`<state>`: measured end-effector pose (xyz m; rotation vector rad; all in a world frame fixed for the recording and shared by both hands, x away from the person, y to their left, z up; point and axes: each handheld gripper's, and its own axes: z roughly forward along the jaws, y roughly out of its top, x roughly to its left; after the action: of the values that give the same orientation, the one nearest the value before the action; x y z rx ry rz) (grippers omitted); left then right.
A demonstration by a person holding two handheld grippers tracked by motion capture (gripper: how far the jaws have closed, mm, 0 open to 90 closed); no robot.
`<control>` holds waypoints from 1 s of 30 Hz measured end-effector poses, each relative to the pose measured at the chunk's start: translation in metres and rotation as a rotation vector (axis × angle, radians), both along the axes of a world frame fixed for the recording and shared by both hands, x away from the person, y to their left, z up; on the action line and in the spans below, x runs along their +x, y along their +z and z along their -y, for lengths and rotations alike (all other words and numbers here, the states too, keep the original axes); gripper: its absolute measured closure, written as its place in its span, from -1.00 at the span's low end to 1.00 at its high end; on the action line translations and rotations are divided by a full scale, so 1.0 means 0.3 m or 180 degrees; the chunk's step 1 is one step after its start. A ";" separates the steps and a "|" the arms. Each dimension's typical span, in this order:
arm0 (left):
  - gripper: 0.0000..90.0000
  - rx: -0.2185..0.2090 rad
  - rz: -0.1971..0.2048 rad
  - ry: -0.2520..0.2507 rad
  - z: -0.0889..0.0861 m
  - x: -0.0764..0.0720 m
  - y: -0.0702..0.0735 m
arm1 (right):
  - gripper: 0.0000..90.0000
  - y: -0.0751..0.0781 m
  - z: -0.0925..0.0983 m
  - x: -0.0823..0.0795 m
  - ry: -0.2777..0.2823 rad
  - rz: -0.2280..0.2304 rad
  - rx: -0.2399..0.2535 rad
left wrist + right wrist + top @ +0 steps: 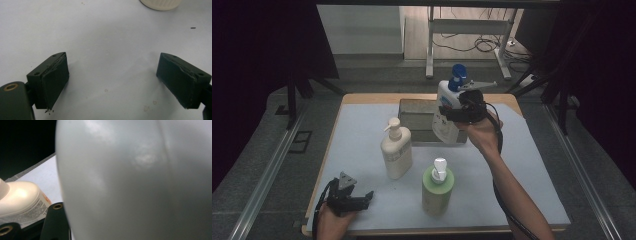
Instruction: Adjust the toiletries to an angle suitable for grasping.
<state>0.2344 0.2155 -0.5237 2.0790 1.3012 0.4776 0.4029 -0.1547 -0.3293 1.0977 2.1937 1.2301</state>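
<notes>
table: the pale blue-topped wooden table (362, 130) is carrying the bottles; keep the carried one above them
grey box: the grey rectangular box (417, 116) is sitting just behind and below the lifted bottle; lower into it slowly
white bottle: the white plastic pump bottle with blue cap (447, 107) is hanging upright in the air, pinched at mid-body; keep it vertical
right claw: the right claw (458, 113) is clamping that bottle, jaws part-closed
left claw: the left claw (362, 200) is resting wide open, empty, near the table's front edge
</notes>
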 end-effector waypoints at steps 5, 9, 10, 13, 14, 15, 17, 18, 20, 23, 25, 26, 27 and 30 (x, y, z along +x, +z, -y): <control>-0.77 0.0001 -0.0001 0.0000 0.000 0.000 0.000 | -0.09 0.001 -0.020 0.024 -0.0018 -0.0003 -0.0004; -0.76 0.0000 0.0000 0.0000 0.000 0.000 0.000 | -0.10 0.003 -0.040 0.044 -0.0021 0.0015 -0.0016; -0.76 0.0000 0.0000 0.0000 0.000 0.000 0.000 | -0.10 0.004 -0.044 0.047 -0.0024 0.0017 -0.0016; -0.76 0.0000 0.0000 0.0000 0.000 0.000 0.000 | -0.09 0.005 -0.060 0.063 -0.0018 0.0024 -0.0031; -0.76 -0.0001 -0.0001 0.0000 0.000 0.000 0.000 | -0.09 0.005 -0.064 0.067 -0.0024 0.0024 -0.0034; -0.76 -0.0001 0.0000 0.0000 0.000 0.000 0.000 | -0.09 0.005 -0.071 0.073 -0.0024 0.0025 -0.0032; -0.76 -0.0001 -0.0001 0.0000 0.000 0.000 0.000 | -0.09 0.003 -0.081 0.085 -0.0024 0.0033 -0.0031; -0.76 -0.0001 0.0000 -0.0001 0.000 0.000 0.000 | -0.09 0.002 -0.085 0.090 -0.0029 0.0032 -0.0027; -0.76 -0.0001 -0.0001 -0.0001 0.000 0.000 0.000 | -0.09 -0.001 -0.095 0.102 -0.0045 0.0029 -0.0019; -0.76 -0.0001 0.0000 0.0000 0.000 0.000 0.000 | -0.09 -0.005 -0.111 0.118 -0.0040 0.0030 -0.0027; -0.76 -0.0002 -0.0002 -0.0001 0.000 0.000 0.000 | -0.09 -0.008 -0.122 0.128 -0.0041 0.0037 -0.0030; -0.76 -0.0003 -0.0002 -0.0001 0.000 0.000 0.000 | -0.09 -0.009 -0.127 0.133 -0.0044 0.0037 -0.0026; -0.76 -0.0003 -0.0002 -0.0001 0.000 0.000 0.000 | -0.09 -0.011 -0.132 0.138 -0.0050 0.0033 -0.0018; -0.76 -0.0003 -0.0001 -0.0001 0.000 0.000 0.000 | -0.09 -0.015 -0.145 0.153 -0.0061 0.0020 -0.0011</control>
<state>0.2344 0.2156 -0.5237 2.0785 1.3010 0.4763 0.4489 -0.1112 -0.3337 1.1094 2.1749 1.2194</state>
